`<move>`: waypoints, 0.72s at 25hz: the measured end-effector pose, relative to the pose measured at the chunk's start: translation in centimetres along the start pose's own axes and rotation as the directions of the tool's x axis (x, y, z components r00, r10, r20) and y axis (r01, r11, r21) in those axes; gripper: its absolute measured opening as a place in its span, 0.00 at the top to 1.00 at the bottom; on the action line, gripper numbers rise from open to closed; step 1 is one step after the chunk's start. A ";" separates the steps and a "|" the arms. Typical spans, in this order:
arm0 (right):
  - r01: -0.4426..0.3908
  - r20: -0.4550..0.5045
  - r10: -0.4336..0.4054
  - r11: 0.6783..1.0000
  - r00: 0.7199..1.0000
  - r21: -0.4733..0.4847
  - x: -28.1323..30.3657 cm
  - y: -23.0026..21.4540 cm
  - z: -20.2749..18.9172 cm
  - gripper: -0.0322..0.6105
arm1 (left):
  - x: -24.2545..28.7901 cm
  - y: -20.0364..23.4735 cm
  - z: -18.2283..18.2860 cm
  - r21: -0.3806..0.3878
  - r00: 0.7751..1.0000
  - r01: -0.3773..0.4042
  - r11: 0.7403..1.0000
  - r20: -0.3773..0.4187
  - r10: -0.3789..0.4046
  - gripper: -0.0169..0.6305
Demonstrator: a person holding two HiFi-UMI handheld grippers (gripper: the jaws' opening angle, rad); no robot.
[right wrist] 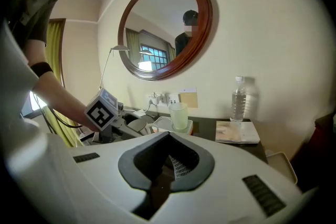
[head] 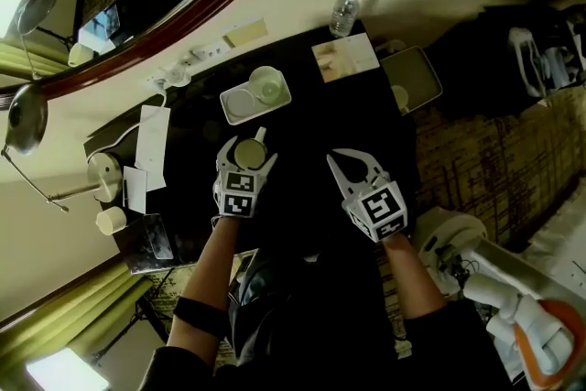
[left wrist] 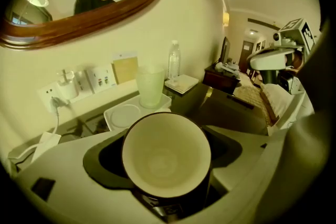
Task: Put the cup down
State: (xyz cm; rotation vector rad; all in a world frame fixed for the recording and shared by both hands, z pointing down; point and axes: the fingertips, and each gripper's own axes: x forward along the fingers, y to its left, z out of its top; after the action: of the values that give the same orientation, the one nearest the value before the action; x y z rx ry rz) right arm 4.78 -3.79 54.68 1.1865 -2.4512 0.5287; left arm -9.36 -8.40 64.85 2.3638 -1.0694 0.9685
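**Item 1.** We list a round cup, dark outside and cream within (left wrist: 166, 155). It is upright, mouth up, and we see nothing in it. The left tongs (head: 247, 153) are clamped on it, a white jaw pressing each flank. In the head view the cup is over the dark glossy surface (head: 311, 124), just this side of the tray. We cannot tell whether its base touches the surface.

**Item 2.** The right tongs (head: 351, 162) have their jaws together with nothing between them. They hang over the same surface, well apart from the cup.

**Item 3.** A white rectangular tray (head: 233, 113) lies near the wall. In it stand a pale green translucent tumbler (head: 266, 85), upright, and a white round lid (head: 240, 103) beside it.

**Item 4.** A clear plastic water bottle (head: 343, 14) stands upright at the far edge. A square pale booklet (head: 345, 58) lies flat just in front of it.

**Item 5.** On the wall we note an oval mirror in a dark wooden frame (right wrist: 166, 29), and a row of white wall sockets (left wrist: 100, 78) with a plug in one.
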 end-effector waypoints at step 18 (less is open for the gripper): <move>-0.332 -0.044 0.330 0.927 0.943 -0.175 6.3 11.9 3.2 0.95 | 1.4 11.4 7.4 -0.009 0.991 -0.117 0.993 0.069 0.118 0.34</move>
State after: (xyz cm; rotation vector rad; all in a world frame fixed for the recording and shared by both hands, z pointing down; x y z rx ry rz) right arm -8.86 -2.59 52.89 0.6978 -2.6371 0.3911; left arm -14.21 -20.67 61.24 2.3686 -1.2482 0.9278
